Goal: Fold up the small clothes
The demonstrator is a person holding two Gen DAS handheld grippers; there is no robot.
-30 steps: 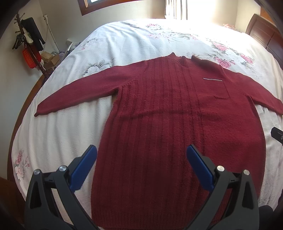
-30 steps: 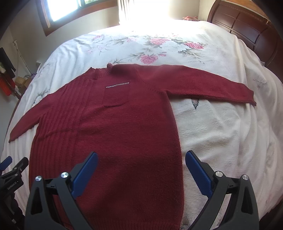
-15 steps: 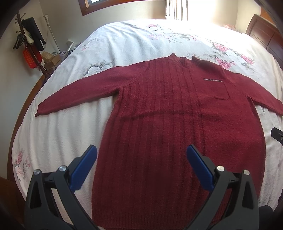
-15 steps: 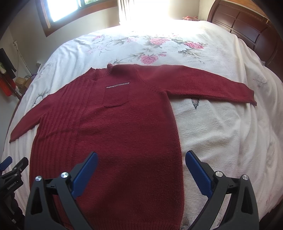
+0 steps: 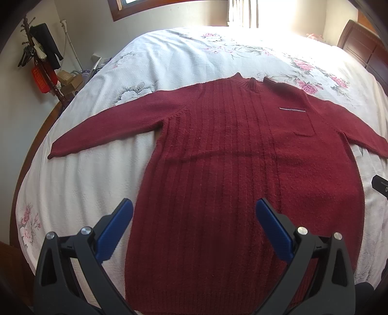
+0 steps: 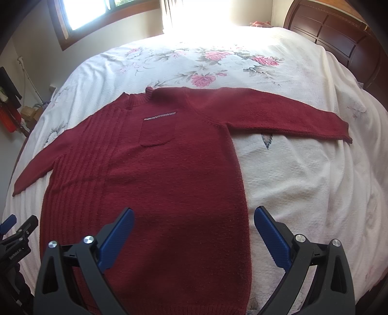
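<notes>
i see a dark red sweater (image 5: 242, 169) spread flat and face up across the middle of both frames, on a white floral bedspread (image 5: 80, 184), neck toward the top of the frame, hem at the bottom edge. both sleeves lie out sideways; in my right wrist view the right-hand sleeve (image 6: 278, 114) runs to the right edge of the bed, and a chest pocket (image 6: 157, 129) with a pale trim sits upper centre. my left gripper (image 5: 194, 218) hangs above the lower body of the sweater with its blue pads (image 5: 114, 230) spread wide, holding nothing. my right gripper (image 6: 194, 223) is spread wide too, empty, over the sweater's right side seam. a dark wooden headboard (image 6: 339, 31) fills the upper right, a window (image 6: 92, 14) the upper left
</notes>
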